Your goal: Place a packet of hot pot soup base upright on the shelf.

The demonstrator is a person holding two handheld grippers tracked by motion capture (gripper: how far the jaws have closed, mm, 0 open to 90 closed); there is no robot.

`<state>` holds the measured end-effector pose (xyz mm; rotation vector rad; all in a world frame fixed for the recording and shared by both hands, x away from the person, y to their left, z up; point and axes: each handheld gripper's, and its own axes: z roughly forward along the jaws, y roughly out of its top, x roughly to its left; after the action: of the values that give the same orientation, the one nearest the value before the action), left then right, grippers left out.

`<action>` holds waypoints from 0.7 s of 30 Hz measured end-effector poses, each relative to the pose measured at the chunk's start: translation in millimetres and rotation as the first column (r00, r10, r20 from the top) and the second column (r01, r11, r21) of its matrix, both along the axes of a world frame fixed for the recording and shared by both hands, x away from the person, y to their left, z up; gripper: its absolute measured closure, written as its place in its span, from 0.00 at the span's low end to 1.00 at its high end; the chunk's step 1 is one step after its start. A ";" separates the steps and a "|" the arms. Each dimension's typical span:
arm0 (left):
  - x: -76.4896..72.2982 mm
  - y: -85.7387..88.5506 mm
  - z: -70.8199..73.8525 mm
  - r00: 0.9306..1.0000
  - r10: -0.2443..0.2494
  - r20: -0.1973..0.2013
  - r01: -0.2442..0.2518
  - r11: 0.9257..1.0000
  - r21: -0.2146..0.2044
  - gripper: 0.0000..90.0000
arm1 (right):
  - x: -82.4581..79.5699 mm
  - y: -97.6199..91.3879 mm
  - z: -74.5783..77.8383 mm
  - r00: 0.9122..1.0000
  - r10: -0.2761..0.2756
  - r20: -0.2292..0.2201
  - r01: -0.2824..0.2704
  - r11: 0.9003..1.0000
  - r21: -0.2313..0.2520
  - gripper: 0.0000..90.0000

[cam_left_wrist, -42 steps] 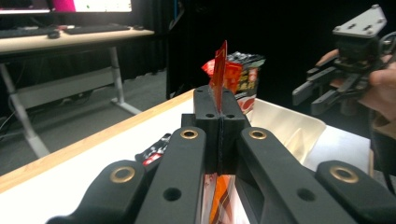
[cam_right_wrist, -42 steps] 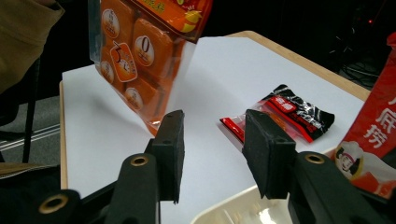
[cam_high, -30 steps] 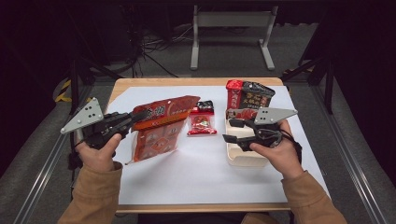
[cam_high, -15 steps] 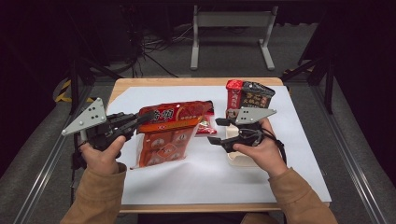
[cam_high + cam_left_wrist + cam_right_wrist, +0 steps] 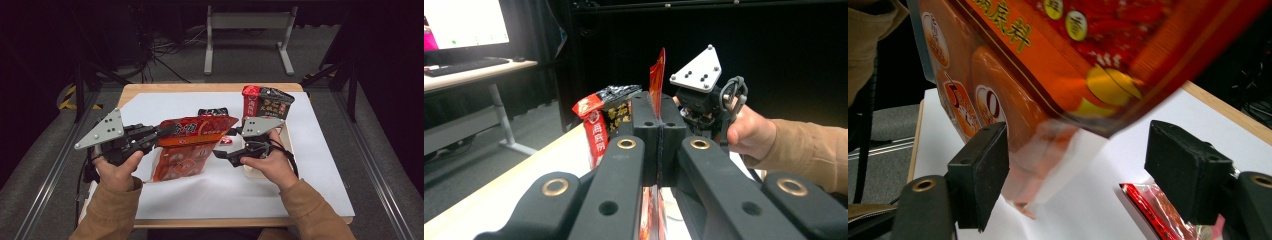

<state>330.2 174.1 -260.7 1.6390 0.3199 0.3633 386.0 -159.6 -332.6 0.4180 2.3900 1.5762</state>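
My left tongs point(image 5: 167, 131) clamped on the orange bag's point(image 5: 192, 145) top edge, bag lifted above the counter point(image 5: 320, 165), my right tongs point(image 5: 225, 144) just opening, jaws apart beside the bag's corner, not pressing it.

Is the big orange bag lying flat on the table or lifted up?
Lifted up. The left gripper pinches the orange bag by its top edge, so it hangs above the white sheet.
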 end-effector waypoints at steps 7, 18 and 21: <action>1.1 -7.9 -1.6 1.000 -0.021 -0.007 0.021 1.000 -0.002 1.00 | -3.9 7.5 -2.9 0.999 0.048 0.010 -0.048 0.999 -0.010 0.28; -1.6 -11.3 -1.3 0.999 -0.032 0.009 0.032 0.999 0.000 1.00 | -5.0 18.1 -9.8 0.996 0.088 0.020 -0.087 0.995 -0.049 0.26; -2.2 -10.8 -1.1 1.000 -0.028 0.013 0.028 1.000 -0.003 1.00 | -5.3 18.5 -10.7 0.995 0.094 0.013 -0.094 0.994 -0.053 0.31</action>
<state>328.0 163.3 -261.8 1.6360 0.2867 0.3522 380.7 -141.1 -343.3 0.2856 2.4659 1.5457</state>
